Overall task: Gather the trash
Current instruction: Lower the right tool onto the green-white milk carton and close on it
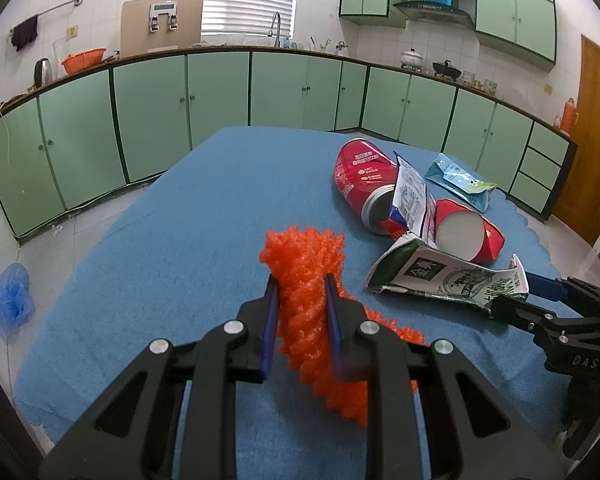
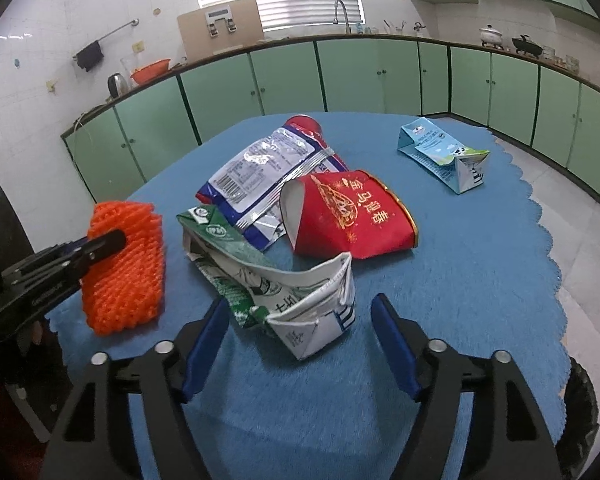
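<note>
Right now my blue tabletop (image 2: pixel 480 264) carries the trash heap: a flattened green carton (image 2: pixel 268 280), a red cup (image 2: pixel 352 216), a silver wrapper (image 2: pixel 260 168), a red can (image 1: pixel 360 176) and a blue carton (image 2: pixel 444 156) well apart. My left gripper (image 1: pixel 300 292) has its fingers clamped on the orange net (image 1: pixel 304 276); my right gripper (image 2: pixel 300 312) has its fingers apart either side of the green carton's near end, not pressing
</note>
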`<act>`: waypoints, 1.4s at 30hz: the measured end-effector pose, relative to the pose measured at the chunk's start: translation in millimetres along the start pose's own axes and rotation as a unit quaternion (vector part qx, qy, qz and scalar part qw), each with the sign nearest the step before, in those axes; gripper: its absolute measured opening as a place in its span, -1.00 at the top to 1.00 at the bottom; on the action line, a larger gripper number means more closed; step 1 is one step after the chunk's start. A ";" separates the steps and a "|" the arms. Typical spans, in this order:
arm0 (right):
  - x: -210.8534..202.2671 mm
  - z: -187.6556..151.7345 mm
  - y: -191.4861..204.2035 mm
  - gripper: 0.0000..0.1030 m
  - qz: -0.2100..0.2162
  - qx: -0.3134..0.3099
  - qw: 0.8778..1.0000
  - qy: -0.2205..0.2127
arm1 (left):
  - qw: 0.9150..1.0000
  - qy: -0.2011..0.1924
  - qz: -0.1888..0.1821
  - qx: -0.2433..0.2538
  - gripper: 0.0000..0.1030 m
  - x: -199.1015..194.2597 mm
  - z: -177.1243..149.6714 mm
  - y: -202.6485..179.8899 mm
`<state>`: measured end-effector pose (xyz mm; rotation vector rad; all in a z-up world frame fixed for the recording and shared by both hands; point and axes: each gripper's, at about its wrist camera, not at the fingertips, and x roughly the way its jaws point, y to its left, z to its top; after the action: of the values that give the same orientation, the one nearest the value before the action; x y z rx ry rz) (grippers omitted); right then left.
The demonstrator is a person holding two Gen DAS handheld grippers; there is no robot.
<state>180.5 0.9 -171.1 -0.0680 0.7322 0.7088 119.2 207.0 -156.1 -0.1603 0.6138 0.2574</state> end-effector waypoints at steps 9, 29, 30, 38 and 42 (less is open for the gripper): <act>6.4 3.5 -0.8 -0.23 0.014 -0.003 1.000 0.006 | 1.000 0.002 0.000 -0.001 0.60 1.2 -0.5 1.6; -27.7 -5.4 -4.0 0.10 -0.001 0.036 0.999 -0.009 | 1.000 -0.001 -0.010 0.007 0.60 -4.2 -0.9 -4.0; -29.6 -5.0 -5.4 0.15 -0.002 0.038 0.999 -0.010 | 1.000 -0.002 -0.014 0.008 0.60 -5.0 -0.5 -5.5; -33.2 -10.3 -16.2 0.23 -0.013 0.050 0.999 -0.001 | 0.999 0.003 -0.028 0.020 0.60 -4.4 -0.9 -19.3; -33.9 -9.4 -17.5 0.34 -0.018 0.051 0.999 -0.002 | 0.999 0.003 -0.028 0.021 0.60 -4.6 0.3 -20.9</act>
<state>167.9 -34.6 -159.9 0.0145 0.7606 0.6362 121.6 186.2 -151.7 -0.1370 0.6186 0.1888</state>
